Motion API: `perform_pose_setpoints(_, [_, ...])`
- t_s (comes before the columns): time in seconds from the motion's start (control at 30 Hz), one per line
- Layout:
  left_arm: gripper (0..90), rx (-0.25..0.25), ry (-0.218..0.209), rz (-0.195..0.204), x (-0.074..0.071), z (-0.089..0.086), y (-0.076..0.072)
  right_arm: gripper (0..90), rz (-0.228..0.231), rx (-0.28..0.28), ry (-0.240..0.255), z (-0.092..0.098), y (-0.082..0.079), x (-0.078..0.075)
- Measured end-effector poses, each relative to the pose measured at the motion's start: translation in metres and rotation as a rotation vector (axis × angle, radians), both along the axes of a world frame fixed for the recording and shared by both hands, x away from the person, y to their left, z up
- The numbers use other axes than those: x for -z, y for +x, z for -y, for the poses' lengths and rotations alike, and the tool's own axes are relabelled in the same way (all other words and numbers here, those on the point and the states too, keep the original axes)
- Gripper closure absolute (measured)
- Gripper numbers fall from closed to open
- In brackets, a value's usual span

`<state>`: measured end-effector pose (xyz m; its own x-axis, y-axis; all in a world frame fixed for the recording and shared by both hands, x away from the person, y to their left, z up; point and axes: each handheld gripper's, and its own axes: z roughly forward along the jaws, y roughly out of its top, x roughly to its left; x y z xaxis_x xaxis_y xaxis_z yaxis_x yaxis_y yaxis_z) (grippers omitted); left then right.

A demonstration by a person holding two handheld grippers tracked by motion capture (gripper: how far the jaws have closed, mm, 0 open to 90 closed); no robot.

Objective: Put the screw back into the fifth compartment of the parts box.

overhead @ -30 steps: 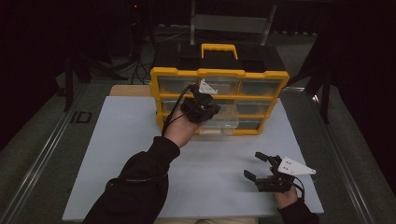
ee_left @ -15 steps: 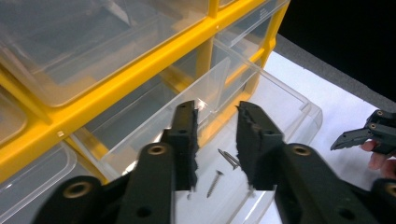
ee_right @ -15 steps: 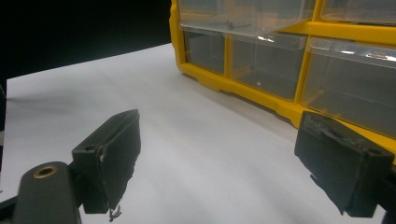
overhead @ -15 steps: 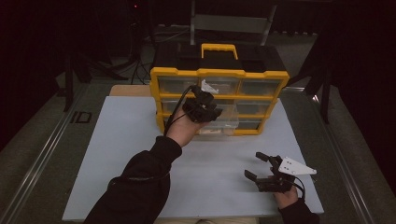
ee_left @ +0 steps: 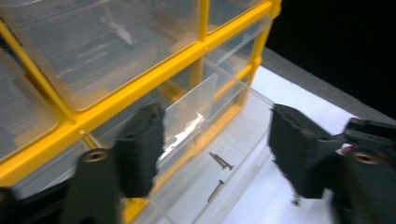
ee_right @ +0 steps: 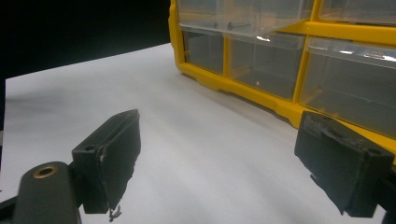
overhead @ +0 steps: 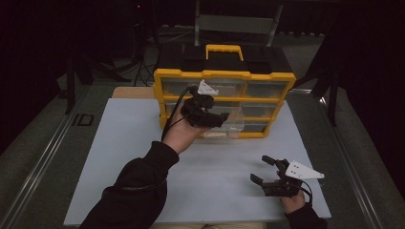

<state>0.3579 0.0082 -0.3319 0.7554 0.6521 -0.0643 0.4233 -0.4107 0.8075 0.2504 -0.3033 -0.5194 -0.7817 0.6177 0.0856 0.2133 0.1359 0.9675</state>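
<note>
Now, left claw [overhead: 220, 119] at the pulled-out clear drawer [overhead: 229, 125].
Its jaws have just been opening, seemingly holding nothing; right claw [overhead: 268, 171], at five o'clock on the tabletop [overhead: 119, 143], gapes empty.

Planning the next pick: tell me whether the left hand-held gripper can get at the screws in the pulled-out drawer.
Probably yes: the left hand-held gripper hangs open above the pulled-out drawer, and the screws lie uncovered on its floor.

The left gripper [overhead: 217, 119] is held out on a stretched arm, its fingers [ee_left: 140, 154] having just been opening, nothing between them. The right gripper [overhead: 261, 170] sits low, fingers [ee_right: 112, 154] spread wide, nothing between.
</note>
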Motion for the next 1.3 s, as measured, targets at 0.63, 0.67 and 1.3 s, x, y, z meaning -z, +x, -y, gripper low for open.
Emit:
perform_pose_setpoints(0.63, [1.3, 0.057, -0.103, 0.049, 0.002, -0.028, -0.028, 14.3, 0.007, 0.003, -0.011, -0.001, 0.0, -0.001])
perform_pose_setpoints(0.67, [1.2, 0.063, -0.115, 0.055, 0.003, -0.031, -0.03, 14.3, 0.007, 0.004, -0.011, -0.001, 0.0, -0.001])
perform_pose_setpoints(1.3, [1.3, 0.061, -0.07, 0.108, 0.043, -0.083, -0.067, 14.3, 0.012, 0.004, -0.02, -0.002, -0.001, -0.001])
